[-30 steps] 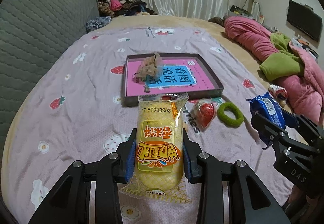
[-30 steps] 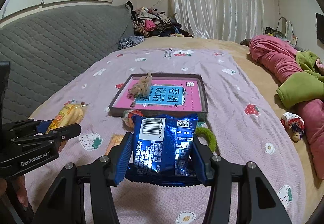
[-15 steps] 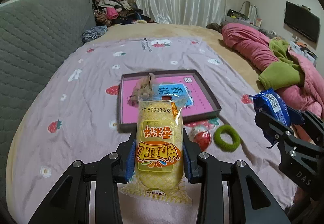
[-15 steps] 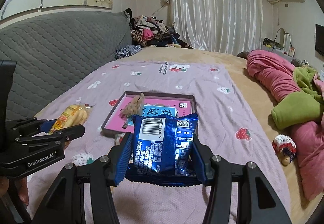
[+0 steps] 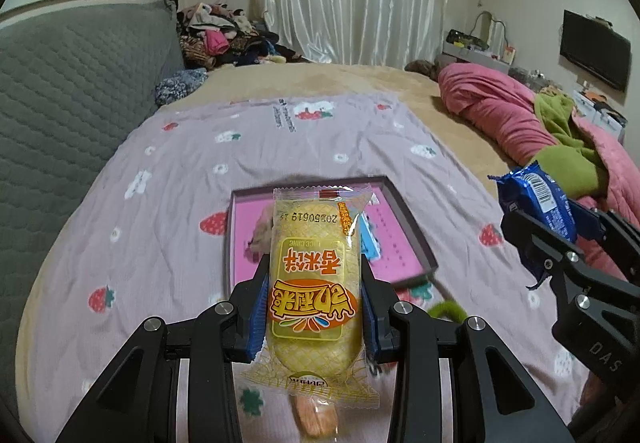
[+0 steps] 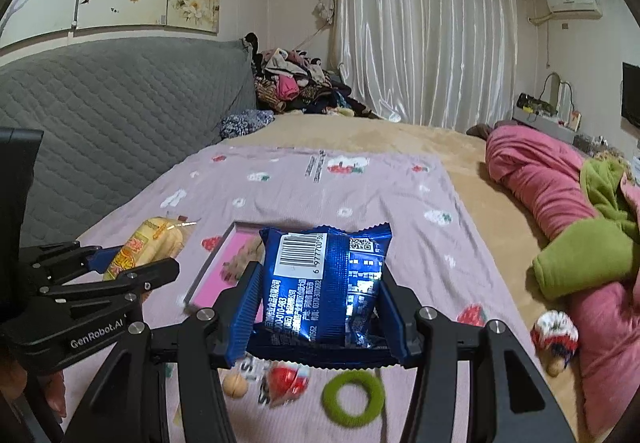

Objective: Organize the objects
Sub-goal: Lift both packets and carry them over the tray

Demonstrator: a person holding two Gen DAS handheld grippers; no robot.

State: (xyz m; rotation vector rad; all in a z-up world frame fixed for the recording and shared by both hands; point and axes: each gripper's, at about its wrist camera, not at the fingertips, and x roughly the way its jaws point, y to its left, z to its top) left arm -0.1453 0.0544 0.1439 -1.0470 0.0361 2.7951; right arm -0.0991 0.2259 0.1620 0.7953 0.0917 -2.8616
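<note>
Yellow snack packet (image 5: 314, 283), clear-edged with orange lettering upside down, pinched lengthwise between the blue pads of the left gripper (image 5: 313, 307), lifted clear of the bed. Blue foil snack bag (image 6: 324, 283), barcode side up, clamped likewise in the right gripper (image 6: 320, 307). Below, mid-bed on the lilac strawberry-print sheet (image 5: 160, 203): shallow pink-lined tray (image 5: 404, 219); nearer the front edge, green ring (image 6: 354, 397), red-wrapped sweet (image 6: 286, 383).

dim, warm indoor light fills both fisheye views, with daylight glowing softly through the white curtain (image 6: 424, 39). black vignette rounds every corner, and the room bends near the edges. glare flashes off the blue snack packet (image 6: 324, 283). small items low on the purple bedsheet (image 5: 160, 203) smear with motion blur.
</note>
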